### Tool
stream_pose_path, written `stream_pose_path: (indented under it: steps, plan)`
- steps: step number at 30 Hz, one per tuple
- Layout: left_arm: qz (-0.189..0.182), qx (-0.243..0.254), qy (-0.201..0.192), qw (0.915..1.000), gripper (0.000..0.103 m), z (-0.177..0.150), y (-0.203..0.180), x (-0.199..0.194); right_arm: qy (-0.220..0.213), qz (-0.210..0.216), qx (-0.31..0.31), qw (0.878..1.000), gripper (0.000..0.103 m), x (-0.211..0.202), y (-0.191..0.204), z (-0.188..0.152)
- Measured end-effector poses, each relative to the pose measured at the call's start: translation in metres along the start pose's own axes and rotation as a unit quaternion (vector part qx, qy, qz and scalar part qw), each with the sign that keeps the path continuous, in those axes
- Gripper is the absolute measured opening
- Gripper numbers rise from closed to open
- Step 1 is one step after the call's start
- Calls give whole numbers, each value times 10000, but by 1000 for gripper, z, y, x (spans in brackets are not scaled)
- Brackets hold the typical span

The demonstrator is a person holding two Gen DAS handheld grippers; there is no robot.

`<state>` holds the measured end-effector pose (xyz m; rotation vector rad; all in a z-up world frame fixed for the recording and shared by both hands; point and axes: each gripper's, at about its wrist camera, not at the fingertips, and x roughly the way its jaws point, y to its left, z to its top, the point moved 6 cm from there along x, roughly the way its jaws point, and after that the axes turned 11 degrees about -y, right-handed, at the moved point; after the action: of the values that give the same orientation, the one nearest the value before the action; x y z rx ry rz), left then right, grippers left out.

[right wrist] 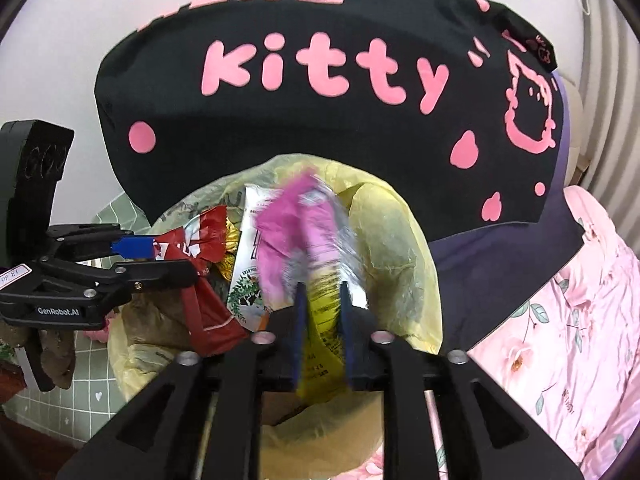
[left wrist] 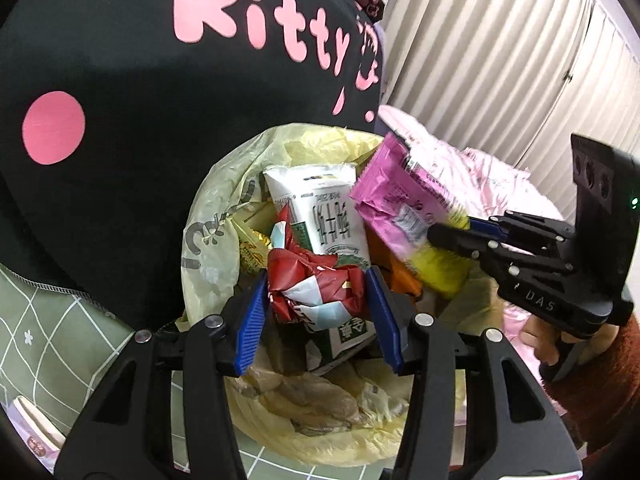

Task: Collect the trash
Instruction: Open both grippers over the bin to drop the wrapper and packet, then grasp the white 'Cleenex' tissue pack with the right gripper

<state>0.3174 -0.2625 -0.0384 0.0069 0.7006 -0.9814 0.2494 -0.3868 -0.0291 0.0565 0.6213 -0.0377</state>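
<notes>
A bin lined with a yellow plastic bag [left wrist: 212,216] holds several pieces of trash, among them a white carton [left wrist: 324,216]. My left gripper [left wrist: 318,294] is shut on a crumpled red and white wrapper [left wrist: 316,284] over the bin; it also shows in the right wrist view [right wrist: 160,258]. My right gripper [right wrist: 320,328] is shut on a pink and yellow wrapper [right wrist: 298,236] held over the bin [right wrist: 400,240]; that wrapper shows in the left wrist view [left wrist: 400,204] beside the right gripper [left wrist: 448,232].
A black cloth with pink "kitty" lettering [left wrist: 120,80] hangs right behind the bin. Pink floral bedding [right wrist: 568,312] lies to the right. A green checked cloth [left wrist: 60,336] lies to the left. White pleated curtains [left wrist: 520,60] hang behind.
</notes>
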Motion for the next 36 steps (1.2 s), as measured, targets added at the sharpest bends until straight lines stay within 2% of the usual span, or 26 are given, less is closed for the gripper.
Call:
stream_pose_path:
  steps: [1,3,8,12,14,15,18,22,26,28,30,36]
  plan:
    - [-73,-30,-32,10000,50,0,-1,-3,-40,-26,8,10000,32,-2,0,0]
    - [-121,-67,-116,9998,60,1,-1,-11,-111,-81,30,9999,36,-7,0,2]
    - [-9,-306,-384,9988,68,0,9,-43,-294,-275,113,9991,42,-18,0,8]
    - [286,-551,-711,9955,69,-2,29,-73,-457,-289,80,9985,42,-28,10,15]
    - [599,-643,-874,9923,69,-6,44,-91,-506,-209,13,9985,42,-31,21,18]
    - [904,-710,-982,9885,70,-12,59,-104,-535,-168,-31,9984,42,-33,27,20]
    - [1496,-981,-1040,9784,72,-32,96,-127,-630,36,-176,9979,42,-35,50,23]
    - [2249,-1563,-1083,9556,72,-76,154,-169,-651,488,-323,9962,49,-32,88,23]
    - [2719,-2152,-1148,9309,72,-120,197,-211,-452,1045,-587,9918,51,-20,136,13]
    - [2833,-2323,-1179,9230,72,-134,211,-226,-306,1284,-733,9885,51,-13,157,6]
    - [2881,-2401,-1171,9196,72,-145,220,-235,-94,1636,-894,9824,51,-1,186,-5]
    - [3054,-2378,-1040,9162,72,-167,222,-252,304,2163,-1445,9651,51,37,255,-35]
